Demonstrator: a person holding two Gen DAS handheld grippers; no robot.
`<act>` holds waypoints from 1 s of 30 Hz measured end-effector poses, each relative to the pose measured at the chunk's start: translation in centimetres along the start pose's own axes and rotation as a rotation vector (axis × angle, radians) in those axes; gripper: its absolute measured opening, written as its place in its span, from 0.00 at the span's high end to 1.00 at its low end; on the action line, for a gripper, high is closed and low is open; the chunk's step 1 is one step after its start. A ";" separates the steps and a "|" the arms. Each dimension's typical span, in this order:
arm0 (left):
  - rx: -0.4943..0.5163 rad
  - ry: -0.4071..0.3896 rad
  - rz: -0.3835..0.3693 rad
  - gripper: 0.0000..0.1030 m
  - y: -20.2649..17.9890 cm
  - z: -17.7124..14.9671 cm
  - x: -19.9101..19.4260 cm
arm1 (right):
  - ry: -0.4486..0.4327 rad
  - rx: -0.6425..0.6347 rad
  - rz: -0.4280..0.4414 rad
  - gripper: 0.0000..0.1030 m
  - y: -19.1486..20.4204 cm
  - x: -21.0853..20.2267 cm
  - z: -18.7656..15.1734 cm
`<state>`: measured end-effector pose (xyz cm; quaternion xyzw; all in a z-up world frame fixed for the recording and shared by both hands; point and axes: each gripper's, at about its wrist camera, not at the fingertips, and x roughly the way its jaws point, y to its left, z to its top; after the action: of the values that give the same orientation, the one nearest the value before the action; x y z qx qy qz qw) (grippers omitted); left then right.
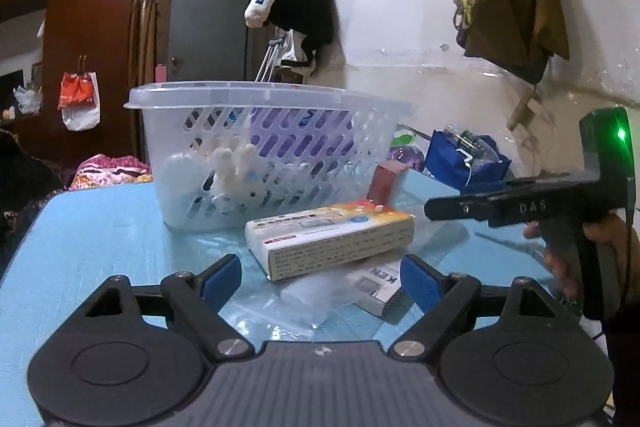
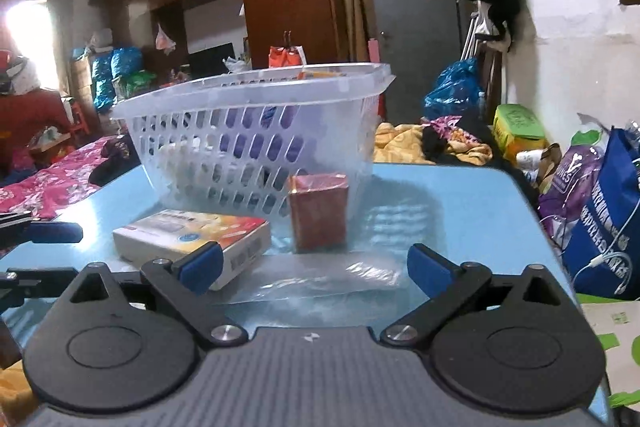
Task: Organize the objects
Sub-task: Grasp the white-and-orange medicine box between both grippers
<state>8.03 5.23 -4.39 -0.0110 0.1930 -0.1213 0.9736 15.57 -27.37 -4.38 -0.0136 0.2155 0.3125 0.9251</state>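
Both claws stand released with nothing between their blue pads: the left claw (image 1: 320, 281) spread wide just short of the white box (image 1: 330, 239), the right claw (image 2: 314, 269) equally spread over a clear plastic bag (image 2: 320, 281) that lies flat on the blue table (image 2: 460, 195). Directly ahead of the left claw the white box rests partly on a second, flatter box (image 1: 376, 285) and on the bag, so it sits slightly tilted; a closing grip on its near corner could tip it off or drag the bag and the lower box with it. Ahead of the right claw, past the bag, a small red box (image 2: 318, 211) stands upright just beside the basket (image 2: 256, 143); judged narrow-footed, it may topple if nudged. Off to the left claw's right, the other claw's arm and the person's hand (image 1: 568, 263) hover close, so both tools reaching for the same pile risk a collision. Beyond, the basket already holds white items and something purple; its light plastic wall could slide on the smooth top if bumped during a drop.
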 end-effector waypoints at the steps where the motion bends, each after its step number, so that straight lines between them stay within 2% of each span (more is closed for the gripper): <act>1: -0.008 -0.003 -0.002 0.14 0.2 0.0 0.0 | 0.006 -0.003 0.007 0.07 0.1 0.1 -0.1; 2: -0.017 -0.006 -0.003 0.14 0.4 0.0 0.1 | 0.011 -0.013 0.015 0.11 0.4 0.2 -0.2; 5: -0.038 -0.008 -0.034 0.14 1.5 0.4 0.4 | 0.019 -0.035 0.056 0.15 1.1 0.2 -0.3; 9: -0.038 0.030 -0.098 0.14 3.2 1.3 1.3 | 0.041 -0.055 0.118 0.16 1.9 0.6 0.0; 13: -0.097 0.051 -0.165 0.14 4.4 2.3 2.3 | 0.082 -0.072 0.158 0.27 3.0 1.7 0.5; 18: -0.054 0.129 -0.182 0.19 4.2 2.7 4.2 | 0.124 -0.142 0.160 0.30 4.5 2.7 0.5; 20: -0.052 0.161 -0.188 0.21 4.3 2.6 5.0 | 0.132 -0.157 0.156 0.34 4.7 3.0 0.6; 24: -0.036 0.167 -0.192 0.23 4.5 2.7 5.4 | 0.131 -0.195 0.169 0.42 4.8 3.3 0.9; 27: -0.043 0.193 -0.202 0.28 4.8 2.9 6.0 | 0.140 -0.225 0.174 0.42 4.8 3.8 1.2; 30: -0.044 0.212 -0.207 0.28 4.8 2.9 6.3 | 0.147 -0.226 0.201 0.42 4.3 4.2 1.5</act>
<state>15.88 8.32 -4.34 -0.0394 0.2951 -0.2171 0.9296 16.66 -21.24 -4.23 -0.1187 0.2462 0.4240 0.8635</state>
